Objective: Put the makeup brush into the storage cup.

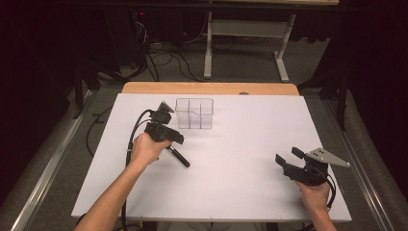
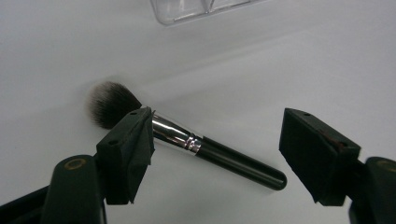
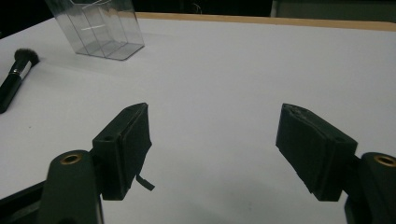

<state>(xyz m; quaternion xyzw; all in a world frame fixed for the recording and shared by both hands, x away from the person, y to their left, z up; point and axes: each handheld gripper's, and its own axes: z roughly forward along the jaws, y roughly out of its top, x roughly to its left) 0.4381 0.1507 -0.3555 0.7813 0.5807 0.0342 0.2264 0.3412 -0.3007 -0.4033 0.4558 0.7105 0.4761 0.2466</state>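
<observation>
My left gripper (image 2: 217,154): jaws spread wide, clamped on nothing; in the high view (image 1: 166,126) it hangs over the left half of the counter, just in front of the organizer.
Makeup brush (image 2: 187,140): lies flat on the counter between and beyond my left jaws, nearer the left one, whose pad covers part of the silver ferrule in the left gripper view; I cannot tell whether pad and ferrule touch. Its dark bristle head points up-left there, its black handle down-right.
Brush from above: the black handle (image 1: 179,157) sticks out from under my left hand (image 1: 146,149), angled toward the counter's middle.
My right gripper (image 3: 215,154): jaws wide apart with only bare counter between them; in the high view (image 1: 288,159) it sits near the right front of the counter, well apart from the brush.
Clear organizer (image 1: 194,113): upright, divided into compartments, toward the back of the counter; seen far left in the right gripper view (image 3: 95,28), with the brush (image 3: 16,77) near it.
Counter (image 1: 240,139): white surface.
</observation>
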